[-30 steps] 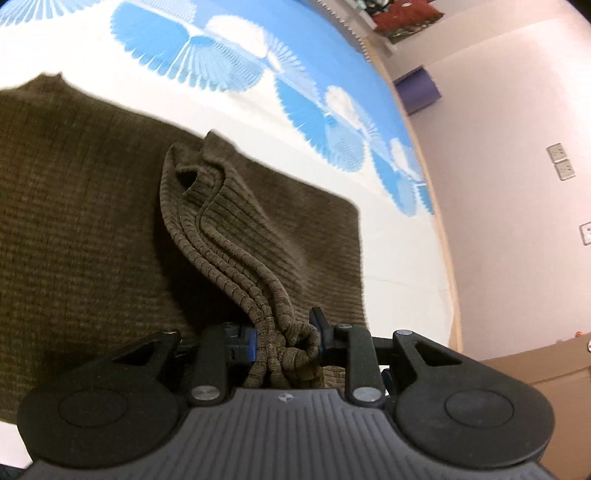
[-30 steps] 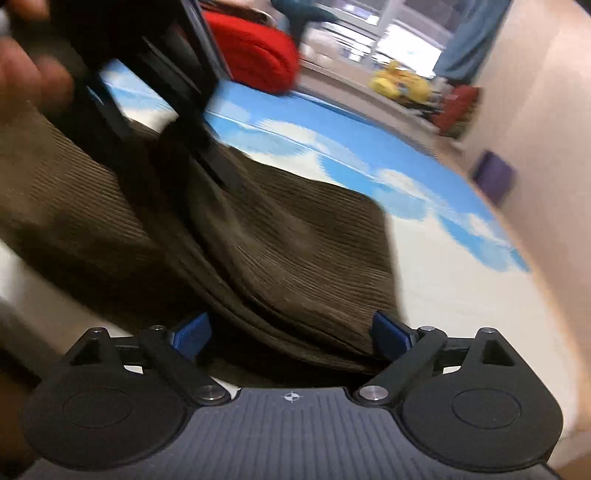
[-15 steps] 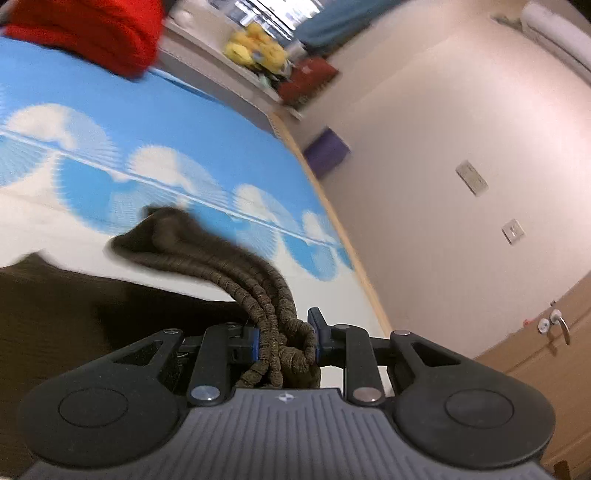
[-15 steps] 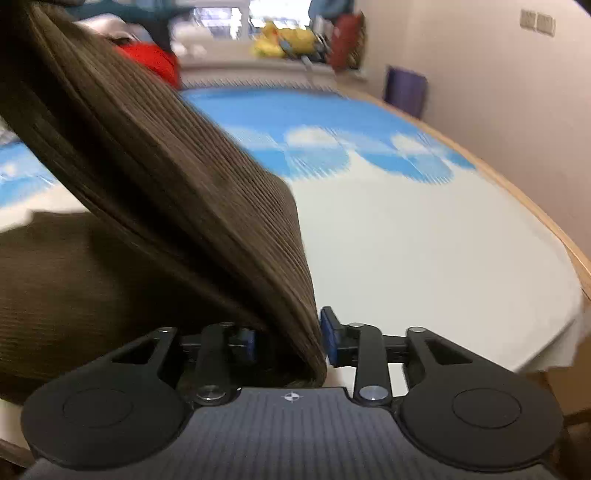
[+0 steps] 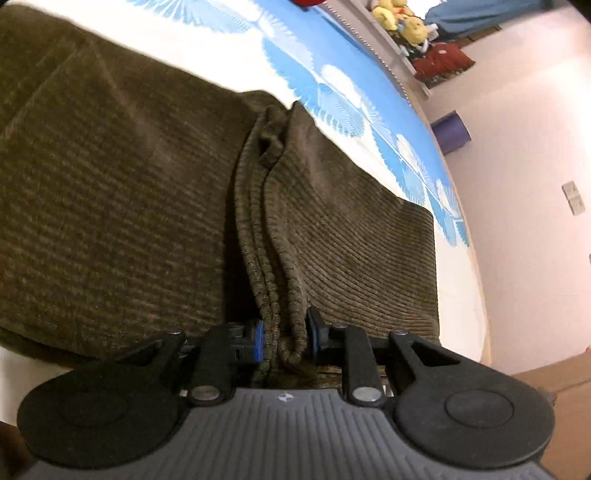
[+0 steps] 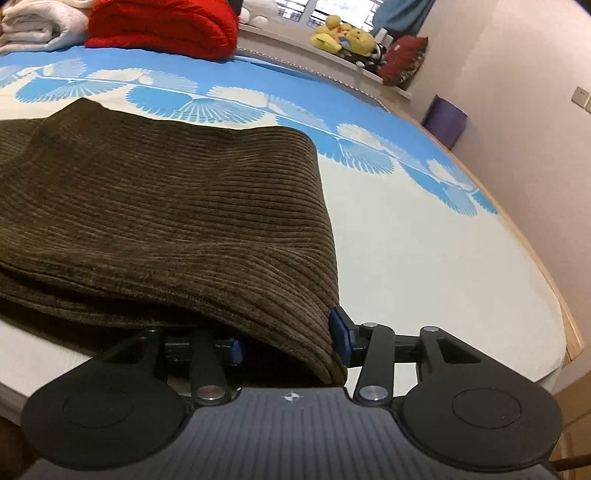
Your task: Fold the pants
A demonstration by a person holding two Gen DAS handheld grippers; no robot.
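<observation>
Your brown ribbed corduroy pants lie folded on the blue and white patterned bed, the left gripper fingers pinching a bunched thick edge, the right gripper fingers spread apart around a corner.

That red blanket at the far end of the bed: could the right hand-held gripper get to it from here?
Probably not right away. The right hand-held gripper sits at the near edge with the brown pants between its fingers, and the red blanket lies far across the bed. Nothing blocks the way.
</observation>
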